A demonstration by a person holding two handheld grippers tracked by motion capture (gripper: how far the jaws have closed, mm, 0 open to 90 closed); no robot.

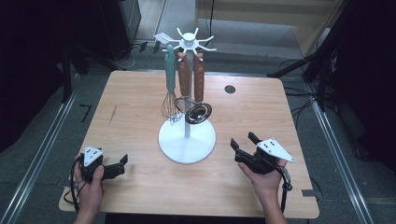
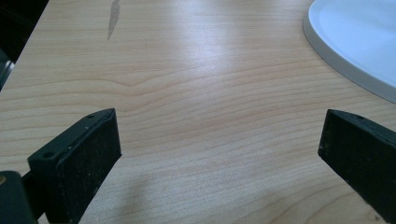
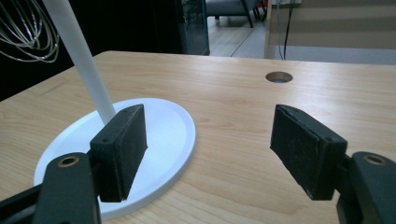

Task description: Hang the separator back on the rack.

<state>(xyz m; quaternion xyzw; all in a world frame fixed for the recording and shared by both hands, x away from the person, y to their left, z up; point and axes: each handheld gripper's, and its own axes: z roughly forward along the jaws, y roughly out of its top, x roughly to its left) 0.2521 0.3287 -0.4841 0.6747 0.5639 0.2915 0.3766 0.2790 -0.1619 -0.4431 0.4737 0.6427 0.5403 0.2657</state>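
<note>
Both grippers gaping wide, left gripper [image 1: 122, 162], right gripper [image 1: 243, 141], empty, beside stand base [image 1: 187, 140].

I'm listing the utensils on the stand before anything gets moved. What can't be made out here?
- High view: the heads of the two wooden-handled utensils overlap at the pole, so their types are unclear.
- Right gripper view: the whisk is cut by the top-left edge.
- Left gripper view: the stand base is cut by the right edge.
</note>
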